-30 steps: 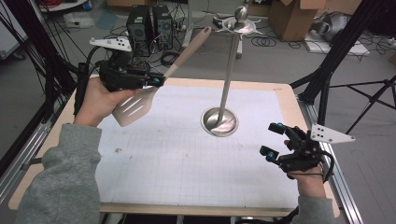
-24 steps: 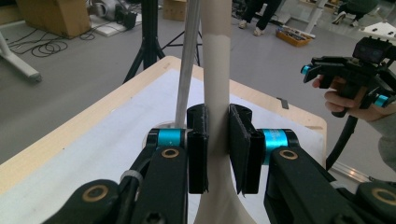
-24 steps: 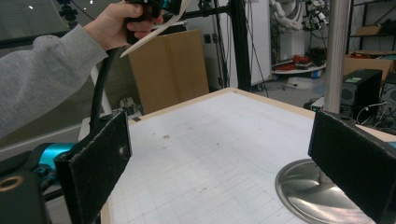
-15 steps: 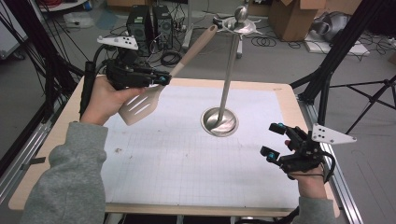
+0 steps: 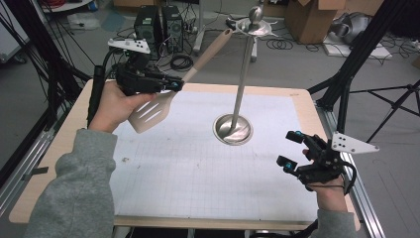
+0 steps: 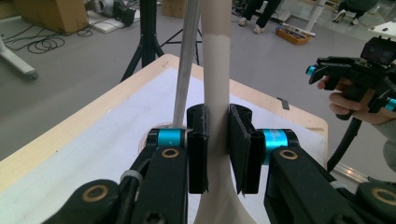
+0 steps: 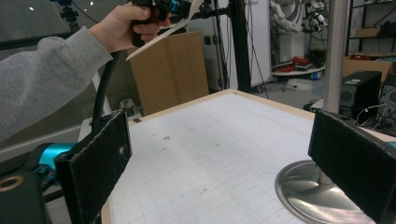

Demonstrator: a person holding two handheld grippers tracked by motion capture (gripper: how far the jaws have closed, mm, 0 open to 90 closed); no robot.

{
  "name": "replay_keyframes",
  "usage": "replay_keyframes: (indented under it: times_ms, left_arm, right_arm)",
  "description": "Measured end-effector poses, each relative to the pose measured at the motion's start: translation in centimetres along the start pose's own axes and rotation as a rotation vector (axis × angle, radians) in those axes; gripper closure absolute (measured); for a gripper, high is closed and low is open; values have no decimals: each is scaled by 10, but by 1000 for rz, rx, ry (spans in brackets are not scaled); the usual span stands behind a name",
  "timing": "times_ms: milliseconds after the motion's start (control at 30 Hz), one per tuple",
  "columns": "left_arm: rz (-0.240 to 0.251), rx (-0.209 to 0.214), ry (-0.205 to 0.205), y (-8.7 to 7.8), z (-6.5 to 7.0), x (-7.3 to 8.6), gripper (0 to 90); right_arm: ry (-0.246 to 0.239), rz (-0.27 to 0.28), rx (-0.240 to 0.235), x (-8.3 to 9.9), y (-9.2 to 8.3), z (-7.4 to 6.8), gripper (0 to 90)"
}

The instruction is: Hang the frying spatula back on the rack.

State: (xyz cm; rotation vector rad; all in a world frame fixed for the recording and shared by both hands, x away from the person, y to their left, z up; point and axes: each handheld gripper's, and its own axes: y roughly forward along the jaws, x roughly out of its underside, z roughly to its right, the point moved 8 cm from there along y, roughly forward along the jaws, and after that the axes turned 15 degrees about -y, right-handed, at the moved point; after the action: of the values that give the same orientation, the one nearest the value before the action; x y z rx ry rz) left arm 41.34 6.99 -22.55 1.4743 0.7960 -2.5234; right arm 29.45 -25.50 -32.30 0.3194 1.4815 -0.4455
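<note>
We are holding a beige slotted spatula [image 5: 163,96] in our left gripper [image 5: 168,85], jaws clenched on its handle just above the blade; in the left gripper view the two black pads [image 6: 198,149] are pressing the handle from both sides. The spatula is hanging in the air over the far left part of the bench [image 5: 69,134], blade tilting down toward us and handle pointing up and away toward the top of the metal stand [image 5: 240,89]. The handle tip is sitting near the stand's top dish [image 5: 255,27] but we cannot tell whether it is touching. The stand's round base [image 5: 233,130] is resting on the white grid mat [image 5: 208,168], about mid-bench, with the thin pole rising upright from it. Our right gripper [image 5: 291,148] is hovering low over the near right edge of the bench, well apart from the stand, jaws released and standing wide with nothing between them; the right gripper view is looking past its pads [image 7: 95,165] at the stand base and the mat.
</note>
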Motion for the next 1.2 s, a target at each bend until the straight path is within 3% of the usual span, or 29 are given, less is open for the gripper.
replay_keyframes:
  times_ms: [533,1200]
  left_arm:
    - [-18,16,-14,10,0,2,776]
    - [-60,12,-3,36,0,8,776]
  right_arm:
    - [-3,1,2,0,-1,1,48]
    - [-3,9,2,-2,-2,0,48]
